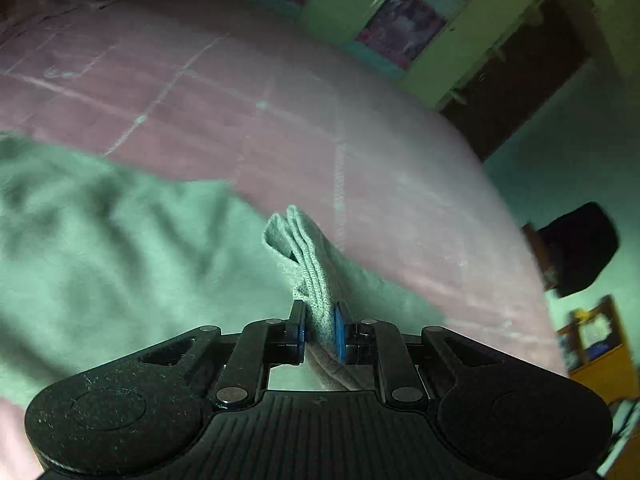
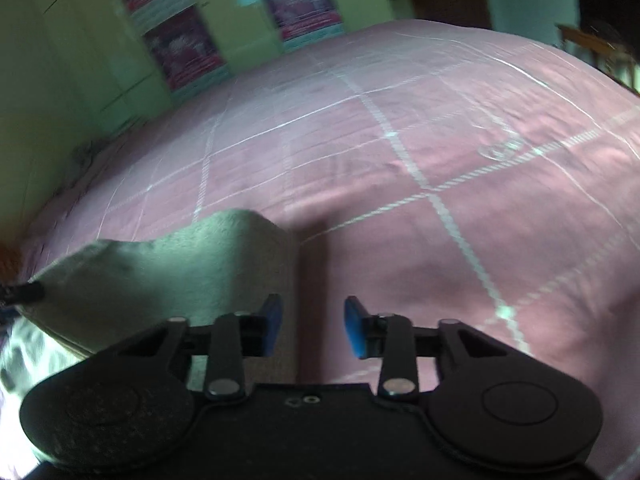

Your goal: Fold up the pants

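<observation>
Grey-green pants (image 1: 120, 260) lie spread over a pink checked bedsheet (image 1: 240, 100). My left gripper (image 1: 320, 312) is shut on a bunched, layered edge of the pants (image 1: 304, 256), which sticks up beyond the blue pads. In the right wrist view the pants (image 2: 180, 272) rise in a raised fold at the lower left. Their straight edge runs down between the jaws of my right gripper (image 2: 314, 312), close to the left pad (image 2: 272, 324). That gripper stands open, and the right pad (image 2: 356, 328) is apart from the cloth, over the bedsheet (image 2: 440, 140).
A green wardrobe (image 1: 348, 8) with dark pictures on its doors stands behind the bed, also in the right wrist view (image 2: 80, 60). A dark chair-like shape (image 1: 580, 248) and a wooden shelf (image 1: 600, 352) stand beyond the bed's right edge.
</observation>
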`<state>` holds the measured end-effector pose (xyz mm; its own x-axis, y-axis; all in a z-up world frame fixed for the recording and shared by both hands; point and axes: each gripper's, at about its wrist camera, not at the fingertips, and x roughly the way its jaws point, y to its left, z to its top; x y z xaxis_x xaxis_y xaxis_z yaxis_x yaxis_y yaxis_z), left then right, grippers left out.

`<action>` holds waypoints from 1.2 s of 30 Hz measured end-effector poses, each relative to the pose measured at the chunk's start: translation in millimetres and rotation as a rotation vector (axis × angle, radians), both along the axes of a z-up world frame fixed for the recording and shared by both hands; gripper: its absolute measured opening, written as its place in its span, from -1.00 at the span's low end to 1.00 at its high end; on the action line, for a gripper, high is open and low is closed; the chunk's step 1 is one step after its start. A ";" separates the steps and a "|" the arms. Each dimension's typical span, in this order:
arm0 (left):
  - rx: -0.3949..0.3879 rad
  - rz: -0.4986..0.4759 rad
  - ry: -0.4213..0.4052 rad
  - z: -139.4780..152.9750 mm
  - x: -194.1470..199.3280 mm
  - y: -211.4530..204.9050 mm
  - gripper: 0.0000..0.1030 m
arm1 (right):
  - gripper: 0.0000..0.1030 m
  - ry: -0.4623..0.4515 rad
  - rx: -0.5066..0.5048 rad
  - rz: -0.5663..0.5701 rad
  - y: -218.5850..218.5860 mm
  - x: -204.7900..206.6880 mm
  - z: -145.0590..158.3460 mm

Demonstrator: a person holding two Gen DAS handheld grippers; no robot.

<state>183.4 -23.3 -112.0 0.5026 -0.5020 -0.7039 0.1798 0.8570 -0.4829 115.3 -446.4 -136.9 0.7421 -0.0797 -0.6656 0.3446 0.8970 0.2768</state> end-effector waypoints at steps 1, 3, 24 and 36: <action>0.014 0.009 0.037 -11.8 -1.5 7.4 -0.72 | -0.39 0.012 -0.015 0.028 8.7 6.4 -0.7; 0.083 0.012 0.065 -38.0 -9.2 10.8 -0.72 | -0.40 0.031 -0.027 0.081 28.1 17.5 -5.0; 0.331 -0.074 0.062 -57.0 43.4 -86.9 -0.64 | -0.30 0.111 -0.187 0.204 74.3 106.9 -6.5; 0.394 -0.146 0.037 -64.1 23.2 -91.4 -0.65 | -0.24 0.241 -0.295 0.243 86.3 122.4 -47.5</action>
